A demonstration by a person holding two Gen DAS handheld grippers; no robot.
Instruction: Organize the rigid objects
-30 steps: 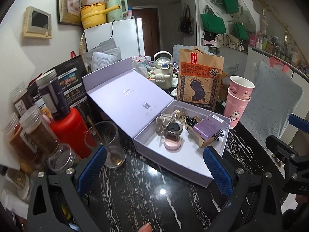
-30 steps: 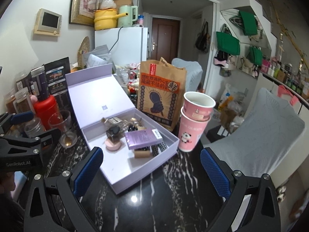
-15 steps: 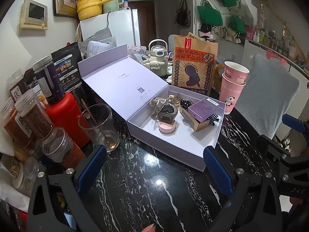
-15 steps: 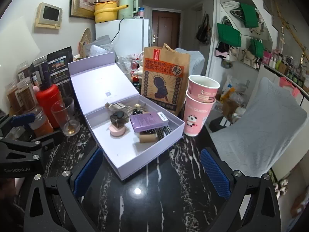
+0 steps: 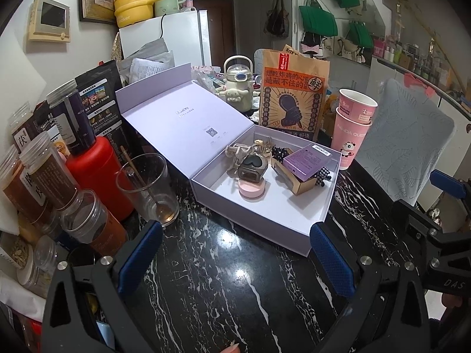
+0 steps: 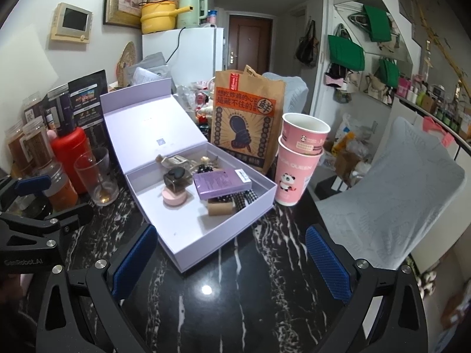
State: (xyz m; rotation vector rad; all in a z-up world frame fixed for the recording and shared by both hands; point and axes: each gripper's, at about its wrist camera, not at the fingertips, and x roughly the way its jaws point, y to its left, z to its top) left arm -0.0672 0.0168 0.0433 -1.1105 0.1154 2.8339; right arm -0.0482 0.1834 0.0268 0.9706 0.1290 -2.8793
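Two grippers hover above a black marble-patterned table (image 5: pixel 235 279), both with fingers spread wide and holding nothing. The left gripper (image 5: pixel 235 253) faces the near wall of an open lilac gift box (image 5: pixel 259 229); the right gripper (image 6: pixel 232 256) faces the same box (image 6: pixel 206 235) from its other near corner. Both sit back from the box, apparently so each camera takes in the whole tray before a pick.

The box lid (image 5: pixel 176 117) stands tilted open on the far-left side, likely left so to keep the tray reachable from above. Inside, the small rigid things crowd the far half of the tray, with the near half bare: one round pink compact (image 5: pixel 251 189), one dark heart-topped bottle (image 5: pixel 251 172) resting on or just behind it, one purple carton (image 5: pixel 306 158) lying on one tan cardboard box (image 5: pixel 300 185), and one black-and-white checked piece (image 5: pixel 321 175). A tangle of pale and gold hair clips (image 5: pixel 247 148) lies at the back; their number cannot be told.

Two pink paper cups (image 6: pixel 297 158) are stacked just right of the box. One brown printed paper bag (image 6: pixel 247 117) stands behind it. To the left stand one drinking glass holding a spoon (image 5: pixel 147 185), one red bottle (image 5: pixel 94 173), and several clear spice jars (image 5: pixel 44 173).
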